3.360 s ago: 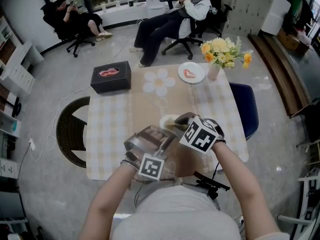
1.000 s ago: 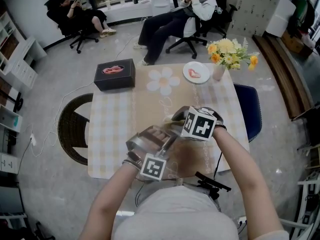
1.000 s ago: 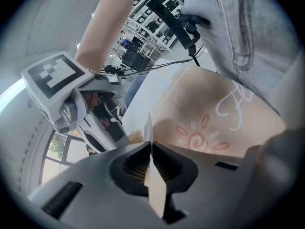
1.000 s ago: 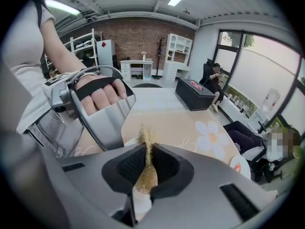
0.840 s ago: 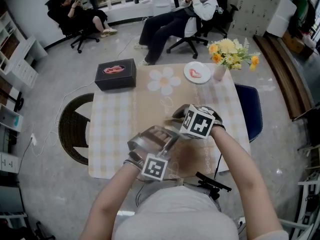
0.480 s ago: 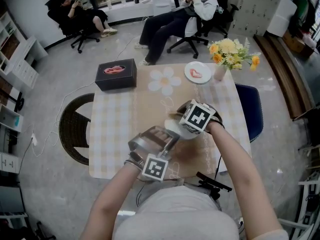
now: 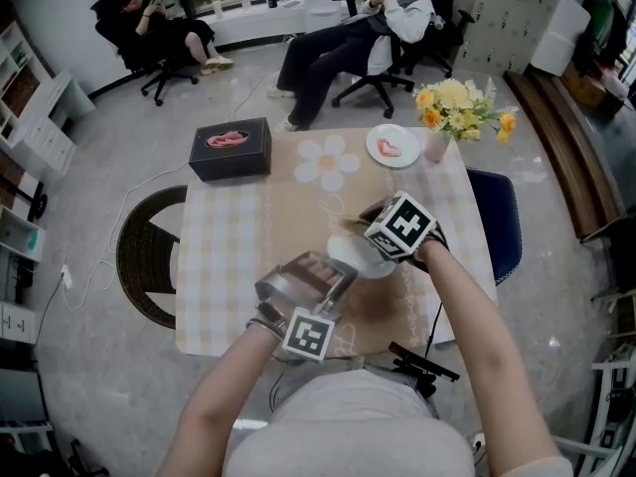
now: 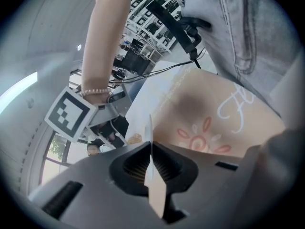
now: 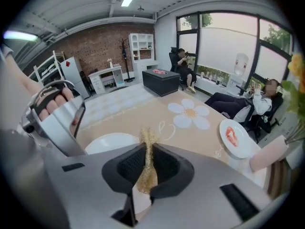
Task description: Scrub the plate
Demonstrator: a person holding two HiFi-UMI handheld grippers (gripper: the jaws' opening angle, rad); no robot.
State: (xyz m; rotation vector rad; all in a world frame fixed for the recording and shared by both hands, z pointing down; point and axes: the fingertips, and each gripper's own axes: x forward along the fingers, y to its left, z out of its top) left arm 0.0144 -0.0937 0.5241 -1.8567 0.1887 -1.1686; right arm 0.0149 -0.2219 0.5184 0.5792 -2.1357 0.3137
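A white plate hangs above the table's near half, with my left gripper shut on its near edge. In the left gripper view the plate is a thin white edge pinched between the jaws of the left gripper. My right gripper is shut on a golden scrubbing pad and sits at the plate's far right side. In the right gripper view the right gripper has the pad between its jaws. Just beyond the pad lies the plate, with the left gripper behind it.
A beige runner with a daisy print covers the checked table. At the far edge sit a black box, a small plate with a red item and a vase of flowers. A wicker chair stands left and a blue chair right; people sit beyond.
My right gripper has shifted a little to the right and farther away, with its marker cube tilting. More of the white plate shows now. The left gripper has stayed put.
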